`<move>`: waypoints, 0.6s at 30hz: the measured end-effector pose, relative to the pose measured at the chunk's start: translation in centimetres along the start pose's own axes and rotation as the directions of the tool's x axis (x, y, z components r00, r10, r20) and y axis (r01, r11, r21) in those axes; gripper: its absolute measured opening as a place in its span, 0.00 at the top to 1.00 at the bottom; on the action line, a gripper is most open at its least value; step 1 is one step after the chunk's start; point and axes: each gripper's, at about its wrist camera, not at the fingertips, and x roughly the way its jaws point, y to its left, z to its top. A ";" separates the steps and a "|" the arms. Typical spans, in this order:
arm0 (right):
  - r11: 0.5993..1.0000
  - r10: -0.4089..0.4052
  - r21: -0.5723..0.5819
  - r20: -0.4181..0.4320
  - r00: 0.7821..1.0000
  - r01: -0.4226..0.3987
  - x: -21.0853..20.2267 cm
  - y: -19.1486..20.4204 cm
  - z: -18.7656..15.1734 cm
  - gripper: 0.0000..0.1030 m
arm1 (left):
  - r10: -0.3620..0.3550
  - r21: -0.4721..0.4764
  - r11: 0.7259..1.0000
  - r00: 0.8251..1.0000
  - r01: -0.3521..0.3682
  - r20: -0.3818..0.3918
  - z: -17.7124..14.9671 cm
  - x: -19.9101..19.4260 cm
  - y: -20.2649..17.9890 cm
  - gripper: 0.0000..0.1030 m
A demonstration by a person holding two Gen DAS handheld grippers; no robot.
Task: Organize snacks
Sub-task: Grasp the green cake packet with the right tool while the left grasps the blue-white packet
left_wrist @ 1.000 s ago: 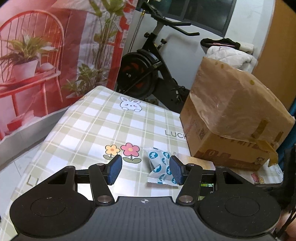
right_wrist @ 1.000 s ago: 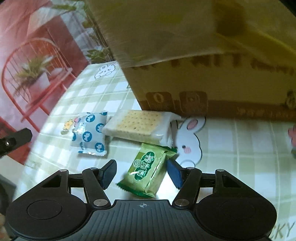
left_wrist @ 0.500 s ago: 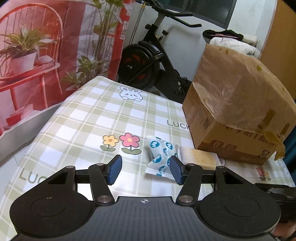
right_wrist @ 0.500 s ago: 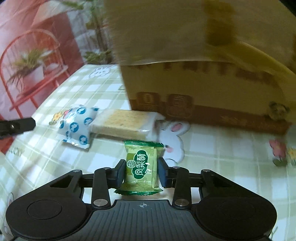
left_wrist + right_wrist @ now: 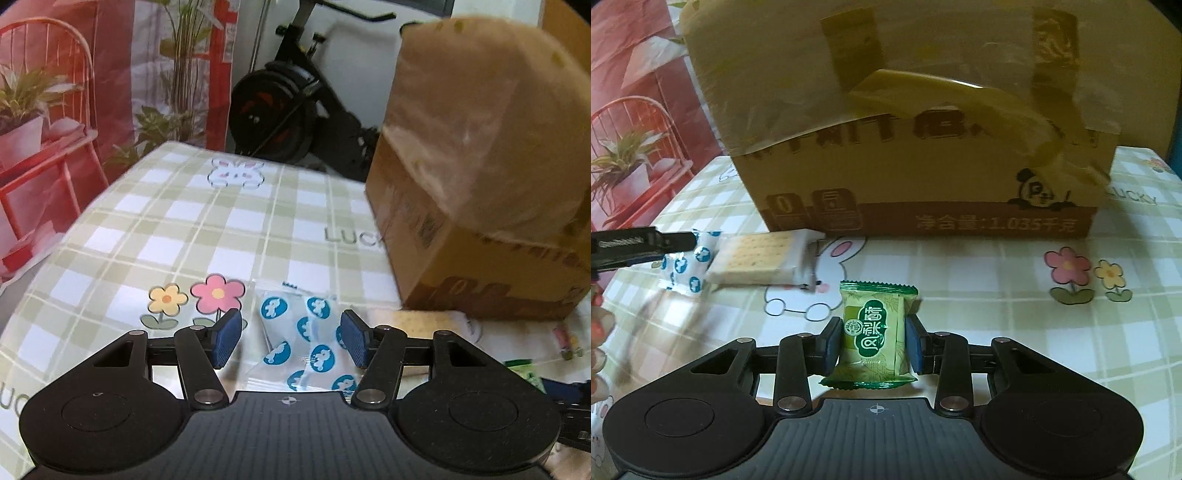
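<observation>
Two wrist views: snacks are being sorted on a checked tablecloth (image 5: 229, 229) beside a cardboard box (image 5: 461, 206).
Left wrist view, tongs: the left gripper (image 5: 291, 338) is carried with its jaws opening, wide of a blue-spotted sachet (image 5: 303, 339) that lies on the cloth between the pads, untouched.
Left wrist view, reason: the pads are judged to be set either side of the sachet for a pinch across its width.
Left wrist view, room: bare cloth is left open to the left and far side; the box wall closes off the right, and a cracker pack (image 5: 417, 319) is seen near its foot.
Right wrist view, tongs: the right gripper (image 5: 873, 345) is closed narrowly on a green snack packet (image 5: 873, 332), held upright by its sides.
Right wrist view, reason: the grip is judged to suit a lift toward the box, probably the store.
Right wrist view, room: the box front stands across the far side; clear cloth is left to the right.
Right wrist view, neighbours: cracker pack and sachet lie far left, touching.
</observation>
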 end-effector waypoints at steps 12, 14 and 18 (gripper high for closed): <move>1.000 0.011 -0.012 0.014 1.000 -0.010 -0.4 -0.6 -0.4 0.67 | -0.014 0.009 1.000 1.000 0.014 -0.003 -0.4 1.0 -0.4 0.44; 1.000 0.012 -0.012 0.017 1.000 -0.012 -0.5 -0.6 -0.5 0.67 | -0.020 0.019 1.000 1.000 0.020 0.001 -0.6 0.9 -0.4 0.53; 1.000 0.016 -0.001 0.017 1.000 -0.016 -0.6 -0.7 -0.5 0.67 | -0.018 0.018 1.000 1.000 0.018 0.006 -1.1 0.1 0.0 0.54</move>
